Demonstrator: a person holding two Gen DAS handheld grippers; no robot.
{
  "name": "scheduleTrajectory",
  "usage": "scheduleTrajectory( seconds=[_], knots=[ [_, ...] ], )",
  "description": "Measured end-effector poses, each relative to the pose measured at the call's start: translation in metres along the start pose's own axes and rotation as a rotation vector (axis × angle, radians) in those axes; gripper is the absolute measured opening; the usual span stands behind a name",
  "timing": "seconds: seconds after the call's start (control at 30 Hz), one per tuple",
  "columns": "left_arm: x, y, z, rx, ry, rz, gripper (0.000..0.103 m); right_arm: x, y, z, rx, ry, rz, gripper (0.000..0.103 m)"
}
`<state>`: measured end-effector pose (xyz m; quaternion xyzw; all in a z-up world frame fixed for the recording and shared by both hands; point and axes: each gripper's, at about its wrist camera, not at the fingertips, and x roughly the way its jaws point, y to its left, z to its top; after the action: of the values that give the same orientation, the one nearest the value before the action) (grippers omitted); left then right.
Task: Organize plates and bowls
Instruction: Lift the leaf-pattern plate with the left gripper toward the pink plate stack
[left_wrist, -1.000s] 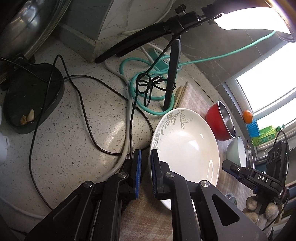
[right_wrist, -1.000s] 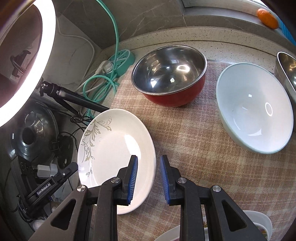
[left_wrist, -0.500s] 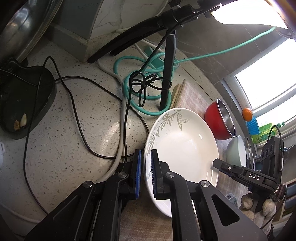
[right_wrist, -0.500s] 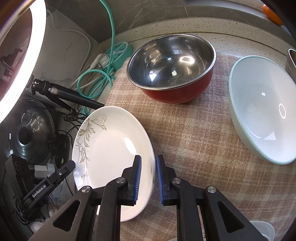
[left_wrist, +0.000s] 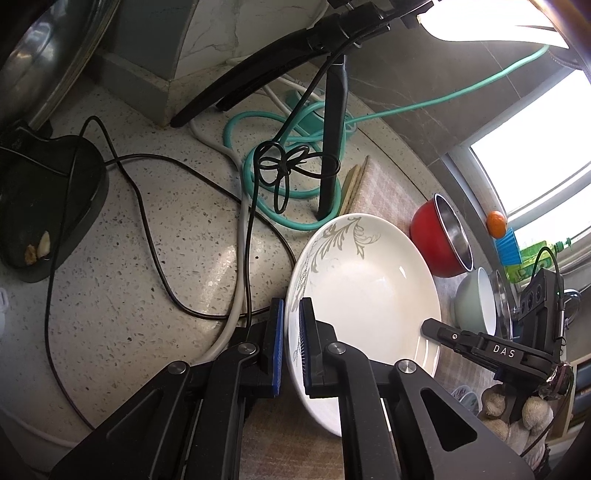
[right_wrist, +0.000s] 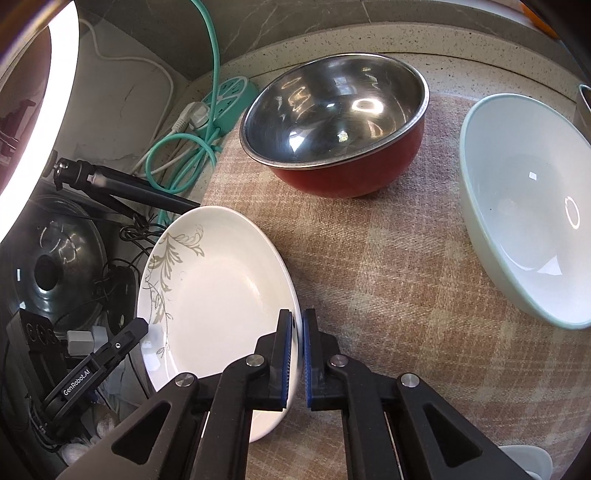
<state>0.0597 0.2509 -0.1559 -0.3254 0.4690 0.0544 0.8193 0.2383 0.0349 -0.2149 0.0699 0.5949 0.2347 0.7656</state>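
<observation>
A: What is being shown, reading left to right?

B: The left gripper (left_wrist: 291, 343) is clamping the patterned edge of the white plate (left_wrist: 369, 295), which is lying at the left border of the checked mat (right_wrist: 388, 277) on the table (left_wrist: 147, 258). The right gripper (right_wrist: 298, 358) is pinching the opposite rim, its pads together on the thin edge.

A: What is likely to go wrong?

B: Both holds are sitting on a narrow, glossy rim; uneven lifting is likely to tip the plate out of one gripper, or swing it into the red bowl (right_wrist: 340, 147) or the pale bowl (right_wrist: 524, 206) nearby.

A: And its orientation?

B: It is facing up, nearly flat; its oval outline is running from the leaf motif towards the grippers.
</observation>
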Motion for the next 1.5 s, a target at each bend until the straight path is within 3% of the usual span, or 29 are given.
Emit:
scheduleTrajectory(
  seconds=[0.63, 1.5],
  knots=[
    [-0.011, -0.002, -0.011, -0.001, -0.012, -0.013, 0.007, -0.014, 0.006, -0.014, -0.025, -0.019, -0.010, 0.005],
    [-0.041, -0.032, -0.039, 0.020, -0.031, -0.074, 0.007, -0.069, -0.012, -0.055, -0.012, -0.092, 0.009, 0.005]
  ],
)
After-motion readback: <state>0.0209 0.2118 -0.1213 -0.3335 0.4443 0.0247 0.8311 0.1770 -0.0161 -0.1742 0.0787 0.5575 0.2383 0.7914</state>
